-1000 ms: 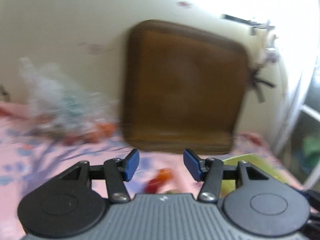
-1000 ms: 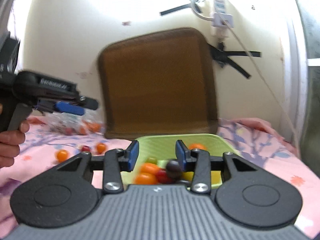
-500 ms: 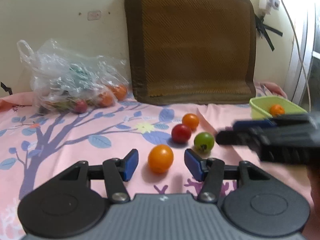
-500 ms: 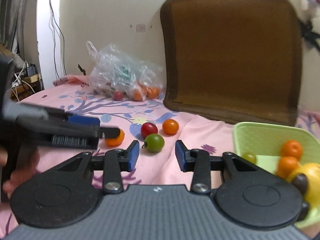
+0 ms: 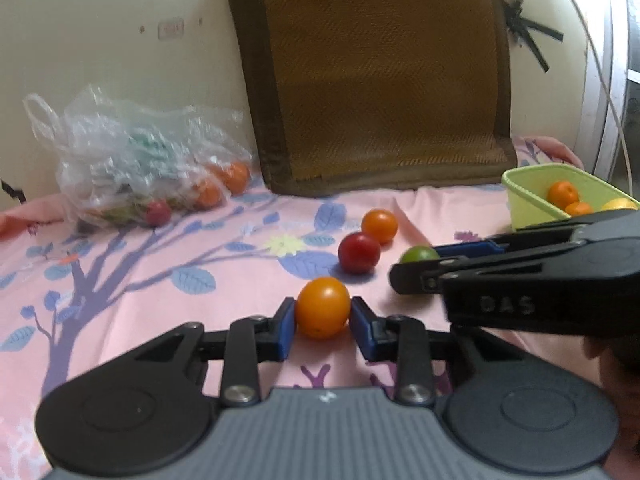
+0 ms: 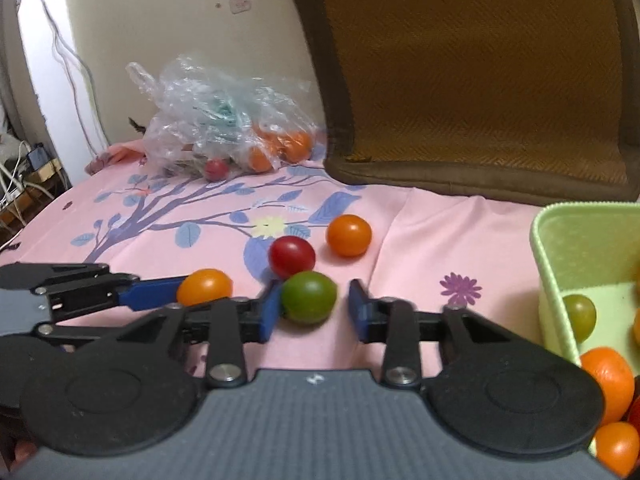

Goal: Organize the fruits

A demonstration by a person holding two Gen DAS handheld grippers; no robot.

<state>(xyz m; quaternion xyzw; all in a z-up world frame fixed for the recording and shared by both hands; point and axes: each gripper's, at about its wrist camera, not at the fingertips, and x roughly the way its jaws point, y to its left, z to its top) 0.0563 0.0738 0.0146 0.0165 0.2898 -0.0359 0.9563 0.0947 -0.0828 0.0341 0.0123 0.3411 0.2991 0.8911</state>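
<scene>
Left wrist view: the left gripper point(image 5: 322, 327) has its blue pads pressed to both sides of an orange tomato point(image 5: 322, 307) resting on the pink floral sheet point(image 5: 120, 288). A red tomato point(image 5: 359, 253) and another orange one point(image 5: 379, 225) lie beyond.

Right wrist view: the right gripper point(image 6: 313, 312) brackets a green tomato point(image 6: 309, 297), the left pad touching, the right pad apart. The green bin point(image 6: 548, 256) sits at right.
</scene>
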